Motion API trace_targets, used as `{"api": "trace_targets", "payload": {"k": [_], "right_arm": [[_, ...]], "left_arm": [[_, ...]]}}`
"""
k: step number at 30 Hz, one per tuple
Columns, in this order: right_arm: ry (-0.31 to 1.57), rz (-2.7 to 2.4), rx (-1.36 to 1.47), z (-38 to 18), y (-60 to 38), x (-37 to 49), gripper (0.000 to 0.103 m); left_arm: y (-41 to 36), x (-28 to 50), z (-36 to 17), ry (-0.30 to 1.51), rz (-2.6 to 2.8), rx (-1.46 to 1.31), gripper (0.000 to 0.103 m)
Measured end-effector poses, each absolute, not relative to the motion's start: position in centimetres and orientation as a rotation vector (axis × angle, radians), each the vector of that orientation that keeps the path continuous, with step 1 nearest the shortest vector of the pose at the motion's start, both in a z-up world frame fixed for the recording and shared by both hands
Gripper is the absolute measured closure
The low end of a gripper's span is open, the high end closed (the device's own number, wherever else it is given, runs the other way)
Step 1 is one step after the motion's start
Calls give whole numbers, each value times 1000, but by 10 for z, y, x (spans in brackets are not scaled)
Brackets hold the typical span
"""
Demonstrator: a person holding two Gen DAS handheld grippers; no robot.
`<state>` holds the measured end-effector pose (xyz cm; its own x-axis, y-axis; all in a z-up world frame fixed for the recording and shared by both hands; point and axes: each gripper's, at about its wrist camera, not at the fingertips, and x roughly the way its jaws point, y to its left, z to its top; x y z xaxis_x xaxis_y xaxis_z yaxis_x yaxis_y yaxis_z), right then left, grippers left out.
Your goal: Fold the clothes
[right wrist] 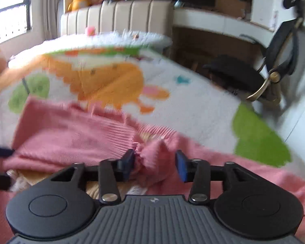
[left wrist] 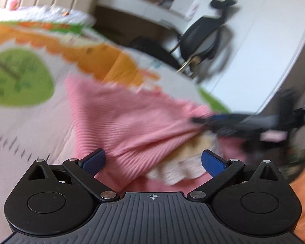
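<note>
A pink ribbed knit garment [left wrist: 132,118] lies on a bed with a cartoon-print cover [left wrist: 20,77]; a cream inner layer [left wrist: 185,162] shows under its lifted edge. My left gripper [left wrist: 152,162] is open, its blue pads wide apart over the garment's near edge. In the left wrist view the right gripper [left wrist: 205,122] pinches the garment's right side and pulls it taut. In the right wrist view my right gripper [right wrist: 155,162] has a bunched fold of the pink garment [right wrist: 71,134] between its blue pads. Both views are motion-blurred.
The bed's padded headboard [right wrist: 122,16] is at the back. A black office chair [right wrist: 274,61] and a white desk [right wrist: 223,24] stand right of the bed. A window [right wrist: 10,10] is at the left. A white fluffy blanket [right wrist: 116,38] lies near the headboard.
</note>
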<state>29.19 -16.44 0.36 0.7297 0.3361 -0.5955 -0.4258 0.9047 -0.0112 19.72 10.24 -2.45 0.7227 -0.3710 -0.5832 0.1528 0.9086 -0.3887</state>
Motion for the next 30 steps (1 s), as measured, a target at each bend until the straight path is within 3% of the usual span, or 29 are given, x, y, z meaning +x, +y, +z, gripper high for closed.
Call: {"api": "trace_targets", "payload": {"k": [1, 4, 9, 14, 15, 16, 17, 25, 30], "right_arm": [[589, 404, -115, 14, -180, 288, 46], [492, 269, 30, 42, -244, 275, 38], [526, -37, 315, 31, -357, 272, 37], [634, -101, 376, -15, -378, 293, 37], [652, -102, 387, -24, -377, 299, 44], [670, -102, 397, -32, -376, 305, 74], [668, -91, 387, -32, -370, 310, 88], [194, 404, 132, 131, -222, 260, 90], [235, 632, -58, 125, -110, 255, 90]], "left_arm": [[103, 196, -27, 695, -296, -325, 0], [98, 191, -31, 671, -290, -291, 0], [92, 190, -32, 662, -282, -257, 0], [90, 191, -32, 666, -280, -247, 0], [93, 190, -32, 655, -285, -272, 0], [97, 189, -33, 644, -293, -302, 0], [102, 187, -35, 633, -299, -331, 0], [114, 183, -34, 602, -306, -412, 0], [123, 175, -16, 625, -325, -397, 0]]}}
